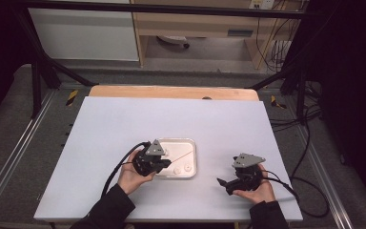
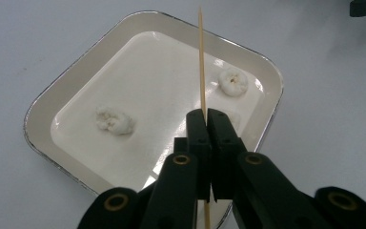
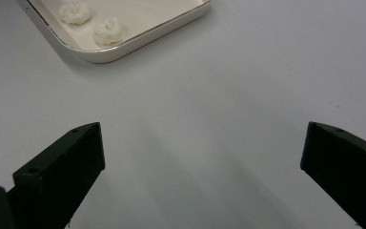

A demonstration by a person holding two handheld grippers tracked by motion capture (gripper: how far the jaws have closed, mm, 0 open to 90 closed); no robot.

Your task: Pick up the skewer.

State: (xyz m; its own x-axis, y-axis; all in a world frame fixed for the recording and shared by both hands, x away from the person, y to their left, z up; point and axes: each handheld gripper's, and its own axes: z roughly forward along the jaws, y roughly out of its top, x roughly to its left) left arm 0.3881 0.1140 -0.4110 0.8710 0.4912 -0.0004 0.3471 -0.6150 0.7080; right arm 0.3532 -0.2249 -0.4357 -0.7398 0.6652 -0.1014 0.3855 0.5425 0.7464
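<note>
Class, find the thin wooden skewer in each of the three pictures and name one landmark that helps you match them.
High view: the thin wooden skewer slants across the shallow white metal tray, left of centre.
Left gripper view: upright at centre, clamped in the left gripper.
Right gripper view: I cannot make it out there.
Shared landmark: the tray, with two white lumps inside.

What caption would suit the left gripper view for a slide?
The left gripper, jaws shut on a thin wooden skewer, holds it above a white tray with two pale lumps.
</note>
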